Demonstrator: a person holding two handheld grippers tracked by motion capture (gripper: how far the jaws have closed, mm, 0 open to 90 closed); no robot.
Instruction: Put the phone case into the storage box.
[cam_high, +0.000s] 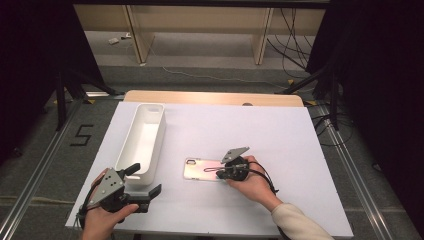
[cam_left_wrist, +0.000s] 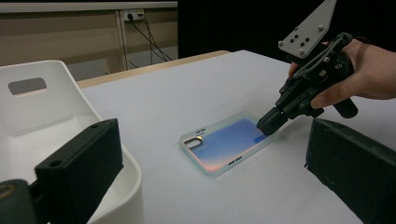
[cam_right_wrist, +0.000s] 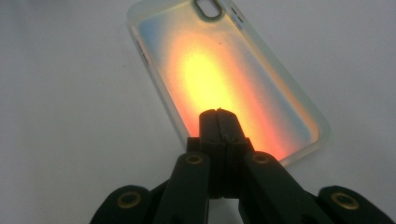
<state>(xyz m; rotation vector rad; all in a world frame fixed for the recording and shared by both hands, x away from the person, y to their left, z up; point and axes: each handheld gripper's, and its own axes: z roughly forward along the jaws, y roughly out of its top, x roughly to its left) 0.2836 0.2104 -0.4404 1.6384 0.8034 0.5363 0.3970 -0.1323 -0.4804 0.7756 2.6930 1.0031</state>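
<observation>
A translucent phone case (cam_high: 202, 169) with an iridescent back lies flat on the white worktop (cam_high: 280, 150), its camera cutout at the end toward the white bin (cam_high: 142, 140), which stands just to its left. Its sheen reads blue-pink from one side and orange-yellow from above. The long, open-topped bin has a handle slot in its end wall.

My right claw (cam_right_wrist: 218, 114) is black with brass-coloured rivets. The phone case (cam_right_wrist: 224, 74) has a frosted clear rim and an iridescent back, glowing yellow through orange to blue from here, blue fading to pink from my left claw's view. The bin (cam_high: 142, 140) and counter (cam_high: 280, 130) are white.
</observation>
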